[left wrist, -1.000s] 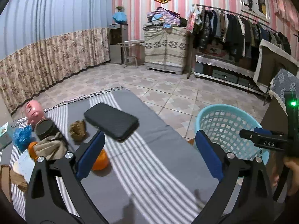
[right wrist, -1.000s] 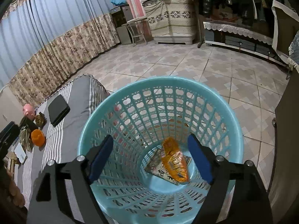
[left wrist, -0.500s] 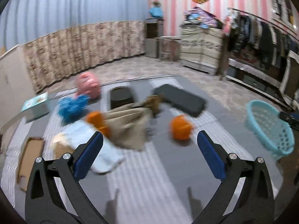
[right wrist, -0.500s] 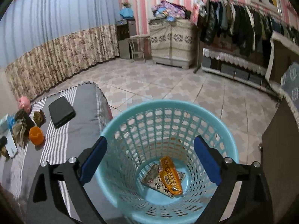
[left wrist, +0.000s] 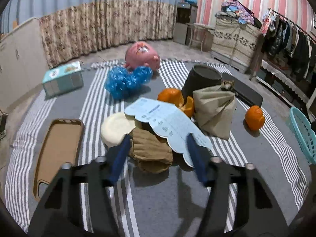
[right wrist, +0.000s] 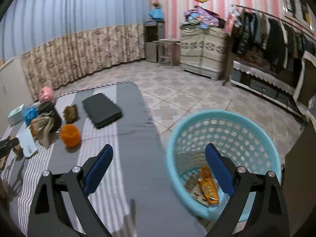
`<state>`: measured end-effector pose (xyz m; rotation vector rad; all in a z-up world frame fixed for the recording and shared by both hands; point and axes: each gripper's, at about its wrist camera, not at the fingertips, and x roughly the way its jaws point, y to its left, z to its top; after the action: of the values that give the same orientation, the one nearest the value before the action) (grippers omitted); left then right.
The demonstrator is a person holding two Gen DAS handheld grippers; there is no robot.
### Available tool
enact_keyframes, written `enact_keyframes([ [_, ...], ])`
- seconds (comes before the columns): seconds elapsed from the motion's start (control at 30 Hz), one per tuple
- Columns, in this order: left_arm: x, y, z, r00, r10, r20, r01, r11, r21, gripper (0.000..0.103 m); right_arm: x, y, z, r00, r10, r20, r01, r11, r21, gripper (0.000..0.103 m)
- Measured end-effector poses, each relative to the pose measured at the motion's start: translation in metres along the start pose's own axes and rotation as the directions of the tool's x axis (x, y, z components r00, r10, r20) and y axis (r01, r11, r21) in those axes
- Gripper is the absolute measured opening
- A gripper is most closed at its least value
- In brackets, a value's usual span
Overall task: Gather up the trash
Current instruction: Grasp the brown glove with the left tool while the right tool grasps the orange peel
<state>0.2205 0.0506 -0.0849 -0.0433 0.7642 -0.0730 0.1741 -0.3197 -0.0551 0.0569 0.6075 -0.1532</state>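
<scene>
The left gripper (left wrist: 157,154) was closing around the brown wad (left wrist: 152,150) (pads not yet pressing), under the card (left wrist: 167,124) at 12 o'clock. The card could be snagged. The right gripper (right wrist: 159,169) was held wide, empty, the basket (right wrist: 254,130) at 2 o'clock.

Grey-and-white striped cover (left wrist: 94,102), turquoise basket (right wrist: 246,122) (orange wrapper (right wrist: 208,185) inside), pink piggy bank (left wrist: 142,56), blue fingers (left wrist: 120,154).

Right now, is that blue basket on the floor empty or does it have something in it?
Not empty. The basket stands upright with an orange wrapper and another packet lying on its bottom.
</scene>
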Motion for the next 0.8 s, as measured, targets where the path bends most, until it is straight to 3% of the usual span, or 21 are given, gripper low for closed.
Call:
enact_keyframes([
  [0.07,0.003,0.003,-0.002,1.0,-0.017,-0.012,0.017,1.0,0.009,0.027,-0.001,0.016,0.002,1.0,0.019,0.007,-0.018,0.999,-0.026,0.092],
  [0.37,-0.025,0.031,-0.008,0.999,-0.03,0.015,0.029,0.999,0.012,0.023,0.03,0.1,-0.006,0.99,0.118,-0.073,-0.125,0.987,-0.103,0.092],
  [0.53,-0.041,0.059,-0.005,0.998,-0.035,0.044,0.036,0.999,-0.02,0.023,0.059,0.137,-0.006,0.983,0.119,-0.142,-0.14,0.978,-0.151,0.092],
  [0.67,-0.046,0.075,0.0,0.998,0.01,0.065,-0.008,1.0,-0.027,0.023,0.087,0.145,0.001,0.969,0.117,-0.217,-0.145,0.982,-0.118,0.091],
  [0.73,-0.05,0.081,0.003,0.997,0.003,0.075,-0.001,0.999,-0.037,0.023,0.098,0.148,0.003,0.962,0.12,-0.246,-0.153,0.981,-0.119,0.081],
  [0.8,-0.052,0.087,0.006,0.997,0.004,0.083,0.0,0.999,-0.043,0.023,0.105,0.152,0.002,0.952,0.135,-0.276,-0.174,0.977,-0.124,0.057],
])
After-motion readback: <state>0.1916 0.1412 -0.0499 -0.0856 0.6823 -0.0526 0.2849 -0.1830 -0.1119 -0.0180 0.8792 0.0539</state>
